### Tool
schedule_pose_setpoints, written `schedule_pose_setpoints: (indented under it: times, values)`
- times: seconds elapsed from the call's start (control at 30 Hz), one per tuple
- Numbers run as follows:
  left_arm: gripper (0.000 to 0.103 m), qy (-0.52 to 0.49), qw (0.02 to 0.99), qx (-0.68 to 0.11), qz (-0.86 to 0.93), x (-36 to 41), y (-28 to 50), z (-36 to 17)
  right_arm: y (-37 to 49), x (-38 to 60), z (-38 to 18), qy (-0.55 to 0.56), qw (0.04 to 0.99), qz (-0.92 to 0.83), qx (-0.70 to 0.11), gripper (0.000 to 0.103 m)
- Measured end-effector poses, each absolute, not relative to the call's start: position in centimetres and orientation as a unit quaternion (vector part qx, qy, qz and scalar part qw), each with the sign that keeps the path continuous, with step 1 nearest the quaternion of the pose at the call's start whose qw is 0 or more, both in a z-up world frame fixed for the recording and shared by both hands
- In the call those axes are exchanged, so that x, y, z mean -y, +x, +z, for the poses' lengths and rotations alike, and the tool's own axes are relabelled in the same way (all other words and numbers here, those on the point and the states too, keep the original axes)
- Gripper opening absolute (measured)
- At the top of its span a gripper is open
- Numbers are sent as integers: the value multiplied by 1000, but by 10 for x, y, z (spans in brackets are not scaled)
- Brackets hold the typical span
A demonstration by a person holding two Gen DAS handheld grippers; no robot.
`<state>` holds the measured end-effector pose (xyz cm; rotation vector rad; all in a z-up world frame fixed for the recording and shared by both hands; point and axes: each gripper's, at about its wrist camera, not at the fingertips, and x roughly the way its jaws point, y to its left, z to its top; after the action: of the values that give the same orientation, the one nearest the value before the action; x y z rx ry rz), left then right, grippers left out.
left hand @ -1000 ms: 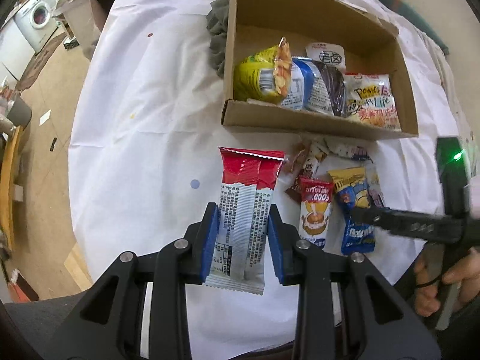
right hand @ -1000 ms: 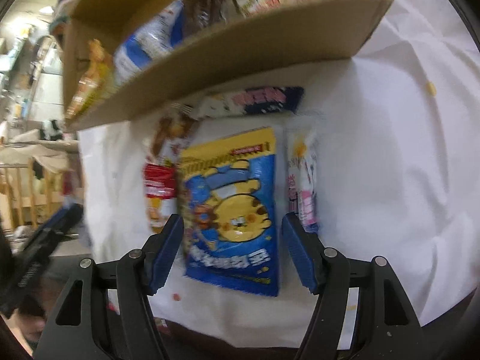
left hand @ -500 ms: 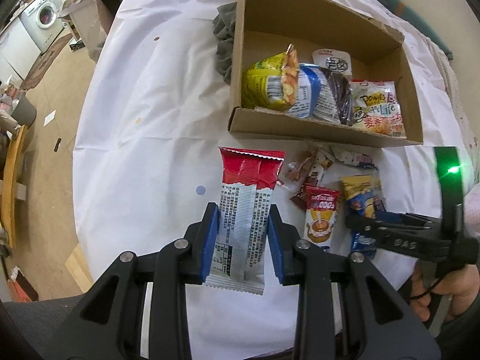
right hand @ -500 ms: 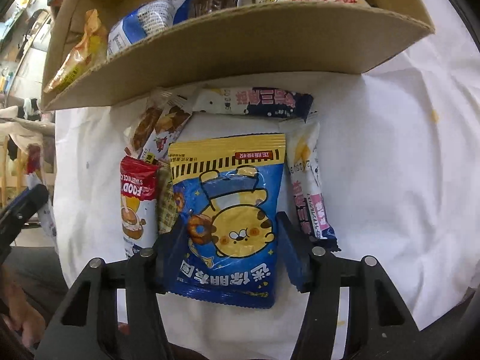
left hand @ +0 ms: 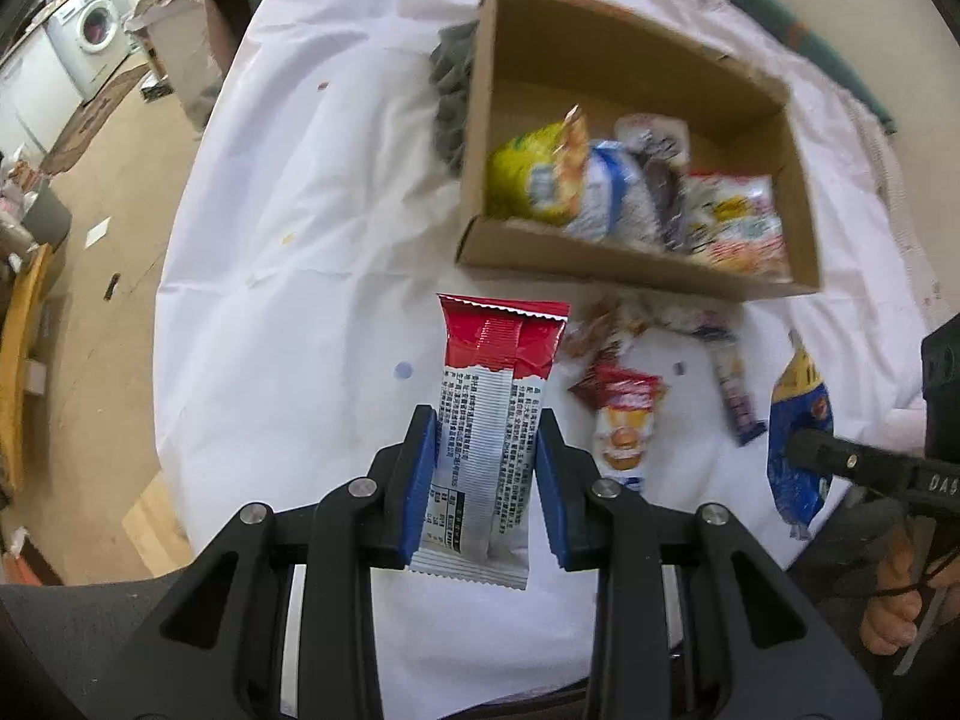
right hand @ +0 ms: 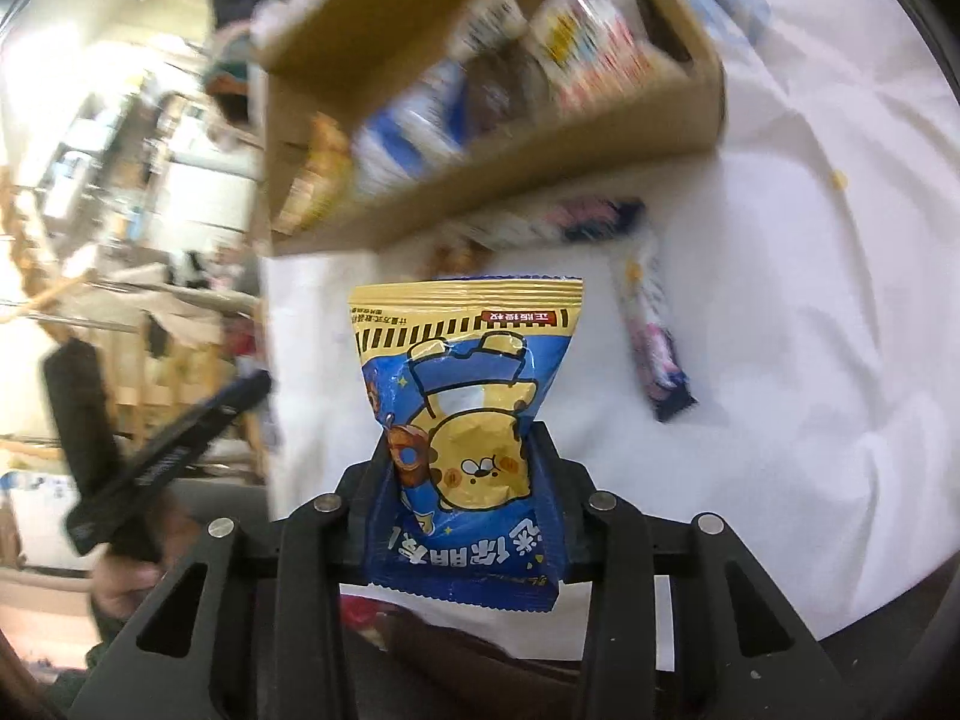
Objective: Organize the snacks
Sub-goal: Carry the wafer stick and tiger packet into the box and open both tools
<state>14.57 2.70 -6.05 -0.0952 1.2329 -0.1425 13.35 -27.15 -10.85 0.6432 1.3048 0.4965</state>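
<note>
My left gripper (left hand: 485,456) is shut on a red and silver snack packet (left hand: 492,414), held above the white tablecloth. My right gripper (right hand: 462,468) is shut on a blue and yellow cat snack bag (right hand: 468,396), lifted off the table; the bag also shows at the right of the left wrist view (left hand: 798,438). A cardboard box (left hand: 630,264) ahead holds several snack packs, and it appears blurred in the right wrist view (right hand: 492,180). Loose snacks lie in front of the box: a red-topped sachet (left hand: 624,420) and a pink and navy bar (right hand: 654,348).
A grey cloth (left hand: 450,90) lies against the box's left side. The round table's edge (left hand: 174,360) drops to a wooden floor on the left. A washing machine (left hand: 90,36) stands far left. The other handheld gripper (right hand: 156,456) shows at the left.
My right gripper has closed on the cat snack bag and lifted it off the table. The left gripper still holds the red and silver packet and has shifted slightly.
</note>
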Motion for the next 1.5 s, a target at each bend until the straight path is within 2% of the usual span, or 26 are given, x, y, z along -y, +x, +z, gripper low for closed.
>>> schedule_pose_setpoints:
  times: [0.3,0.57,0.77,1.0,1.5]
  values:
    - [28,-43,852,-515,-85,-7,192,7,173,279,-55,307,766,231,-515,41]
    - [28,7,862,-493,-113,38,241,20,227,290,-20,276,803,227,-476,41]
    - [28,13,871,-478,-115,62,271,-18,255,296,-60,290,802,212,-477,41]
    - [28,28,864,-479,-151,69,283,-54,269,281,-84,227,804,180,-520,41]
    - [28,31,866,-477,-147,75,284,-61,277,276,-104,226,787,149,-555,42]
